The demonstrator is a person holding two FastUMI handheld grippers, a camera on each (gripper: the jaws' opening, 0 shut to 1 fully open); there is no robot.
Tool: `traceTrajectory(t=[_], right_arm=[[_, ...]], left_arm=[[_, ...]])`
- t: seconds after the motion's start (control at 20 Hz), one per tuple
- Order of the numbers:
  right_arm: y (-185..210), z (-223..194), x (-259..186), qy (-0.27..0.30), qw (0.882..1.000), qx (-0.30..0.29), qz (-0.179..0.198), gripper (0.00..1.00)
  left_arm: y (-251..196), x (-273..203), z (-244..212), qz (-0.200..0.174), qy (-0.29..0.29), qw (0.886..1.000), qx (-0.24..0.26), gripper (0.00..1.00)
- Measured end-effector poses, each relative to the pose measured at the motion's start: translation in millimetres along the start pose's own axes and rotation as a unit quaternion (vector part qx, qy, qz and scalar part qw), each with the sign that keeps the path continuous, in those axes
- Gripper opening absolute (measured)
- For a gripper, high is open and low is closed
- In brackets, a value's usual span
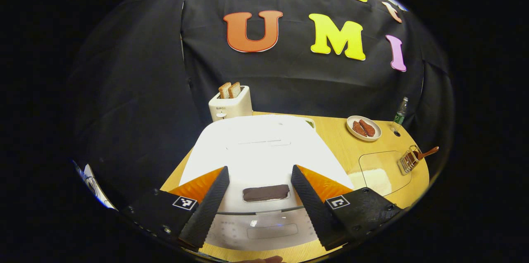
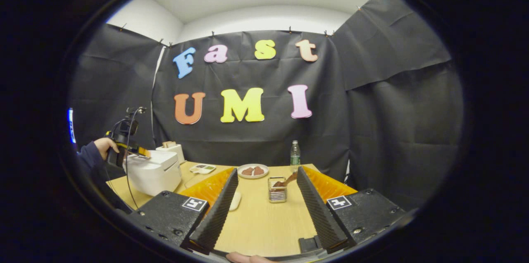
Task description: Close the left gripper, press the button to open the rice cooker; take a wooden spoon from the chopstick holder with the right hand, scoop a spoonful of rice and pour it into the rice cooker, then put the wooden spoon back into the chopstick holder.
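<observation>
Tabletop [image 2: 264, 221] carries rice cooker [image 1: 264, 151] at its left, lid down. Left gripper [image 1: 259, 194] hovers above its button [image 1: 265, 192], jaws released. Right gripper [image 2: 264, 201] faces chopstick holder [image 2: 277, 190] holding wooden spoon [image 2: 289, 180], jaws released, empty.

We've got a glossy white rice cooker [image 1: 264, 147] with a dark brown rectangular button [image 1: 265, 193], sitting on a light honey-coloured wooden table [image 1: 343, 147]. Behind it there's a cream-white toaster [image 1: 229, 106] with golden-brown toast slices [image 1: 229, 89], plus a white plate [image 1: 363, 127] of reddish-brown food. Off to the side, we see a brown wooden spoon [image 2: 288, 180] in a silvery wire chopstick holder [image 2: 277, 195] and a green-labelled clear bottle [image 2: 294, 153].
</observation>
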State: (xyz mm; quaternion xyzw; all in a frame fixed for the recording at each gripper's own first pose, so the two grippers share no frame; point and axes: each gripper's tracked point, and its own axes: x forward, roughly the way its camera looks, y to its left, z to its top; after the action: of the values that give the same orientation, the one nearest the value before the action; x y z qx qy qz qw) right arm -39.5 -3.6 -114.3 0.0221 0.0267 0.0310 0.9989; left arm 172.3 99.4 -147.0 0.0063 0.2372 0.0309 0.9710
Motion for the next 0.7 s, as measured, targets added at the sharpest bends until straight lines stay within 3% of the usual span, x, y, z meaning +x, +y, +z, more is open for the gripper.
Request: traceTrajectory(t=[0.55, 0.7], right_arm=[[-8, -12, 3, 0.010, 1.000, 0.017, -0.006, 0.87], [-9, -13, 3, 0.012, 1.000, 0.019, -0.008, 0.90]], left_arm=[[2, 5, -6, 0.002, -0.013, 1.000, -0.005, 0.98], [2, 7, -4, 0.004, -0.024, 1.000, -0.007, 0.98]])
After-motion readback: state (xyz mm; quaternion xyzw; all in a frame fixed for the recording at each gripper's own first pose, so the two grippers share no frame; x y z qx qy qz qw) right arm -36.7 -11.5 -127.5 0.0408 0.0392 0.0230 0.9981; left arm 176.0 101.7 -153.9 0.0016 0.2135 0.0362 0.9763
